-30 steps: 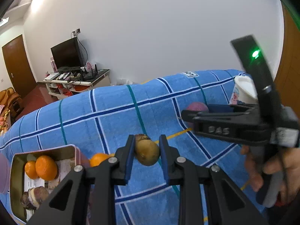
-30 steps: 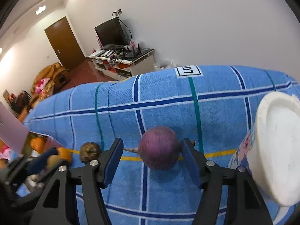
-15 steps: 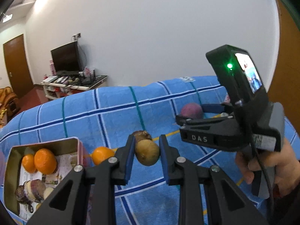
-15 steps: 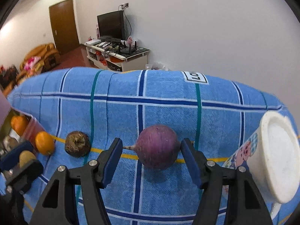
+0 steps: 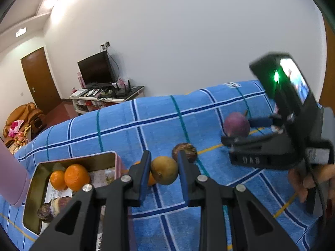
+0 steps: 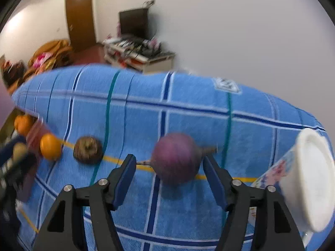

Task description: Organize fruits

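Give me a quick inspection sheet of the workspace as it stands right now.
Surface: blue checked cloth, lying flat.
Job's things: tin holds two oranges and darker fruit; a loose orange and brown fruit lie on the cloth; purple fruit lies further right.
Clutter: white cup on its side at the right.
Grippers: left gripper shut on yellow-brown fruit; right gripper open, straddling the purple fruit.
Cables: black cable along the right gripper's handle.
Surroundings: TV on a stand, door, sofa.
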